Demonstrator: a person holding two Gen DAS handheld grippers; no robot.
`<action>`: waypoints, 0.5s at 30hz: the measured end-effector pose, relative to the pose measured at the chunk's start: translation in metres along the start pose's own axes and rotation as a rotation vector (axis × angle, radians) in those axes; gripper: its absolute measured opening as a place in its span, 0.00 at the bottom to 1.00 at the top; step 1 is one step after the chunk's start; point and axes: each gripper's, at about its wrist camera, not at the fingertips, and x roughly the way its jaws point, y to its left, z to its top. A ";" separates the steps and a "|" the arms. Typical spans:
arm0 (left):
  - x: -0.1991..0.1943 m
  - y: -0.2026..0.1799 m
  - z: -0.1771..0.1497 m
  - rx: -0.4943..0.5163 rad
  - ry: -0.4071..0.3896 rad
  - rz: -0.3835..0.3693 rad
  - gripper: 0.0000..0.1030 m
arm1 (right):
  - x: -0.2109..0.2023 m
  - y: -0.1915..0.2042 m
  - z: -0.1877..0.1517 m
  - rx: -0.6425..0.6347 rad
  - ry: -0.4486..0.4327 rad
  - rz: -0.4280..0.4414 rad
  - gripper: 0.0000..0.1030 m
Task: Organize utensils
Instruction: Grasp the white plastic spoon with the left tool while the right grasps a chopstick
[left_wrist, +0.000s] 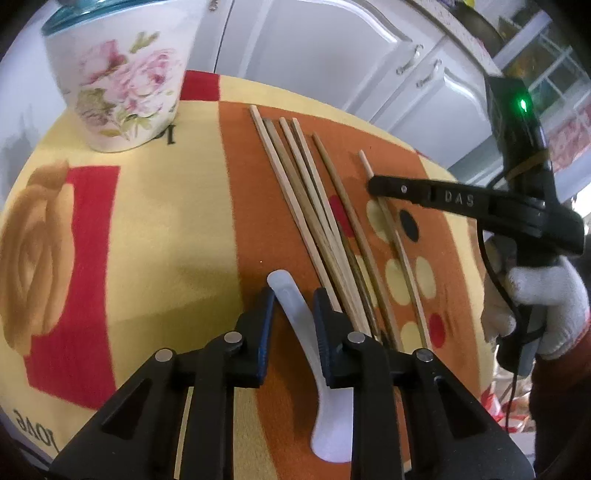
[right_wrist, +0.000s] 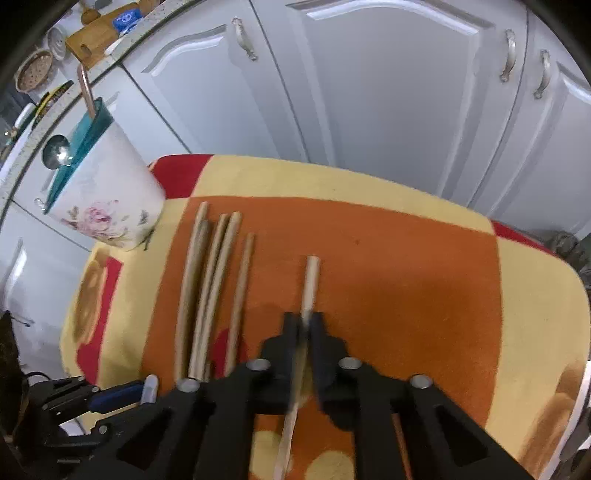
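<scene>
Several wooden chopsticks (left_wrist: 314, 221) lie side by side on the orange part of a patterned cloth (left_wrist: 155, 229). A white plastic spoon (left_wrist: 303, 321) lies between the fingers of my left gripper (left_wrist: 293, 299), which is open around its handle. My right gripper (right_wrist: 304, 321) is shut on a single chopstick (right_wrist: 309, 280), apart from the others (right_wrist: 210, 291); it also shows in the left wrist view (left_wrist: 376, 184). A floral ceramic utensil holder (left_wrist: 118, 74) with a teal rim stands at the cloth's far left; in the right wrist view (right_wrist: 103, 199) it holds a metal spoon (right_wrist: 55, 151).
White cabinet doors (right_wrist: 369, 92) stand right behind the table. A gloved hand (left_wrist: 543, 295) holds the right gripper. The cloth's edge (right_wrist: 569, 332) drops off at right. A countertop (right_wrist: 55, 55) with kitchen items is at upper left.
</scene>
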 end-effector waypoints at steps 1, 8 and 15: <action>-0.006 0.002 -0.001 -0.003 -0.014 -0.006 0.18 | -0.004 0.001 -0.001 -0.002 -0.005 0.008 0.05; -0.042 0.005 -0.004 0.035 -0.103 0.013 0.00 | -0.044 0.008 -0.014 -0.042 -0.074 0.042 0.05; -0.046 0.016 -0.009 -0.013 -0.082 -0.015 0.01 | -0.065 0.016 -0.022 -0.056 -0.105 0.043 0.05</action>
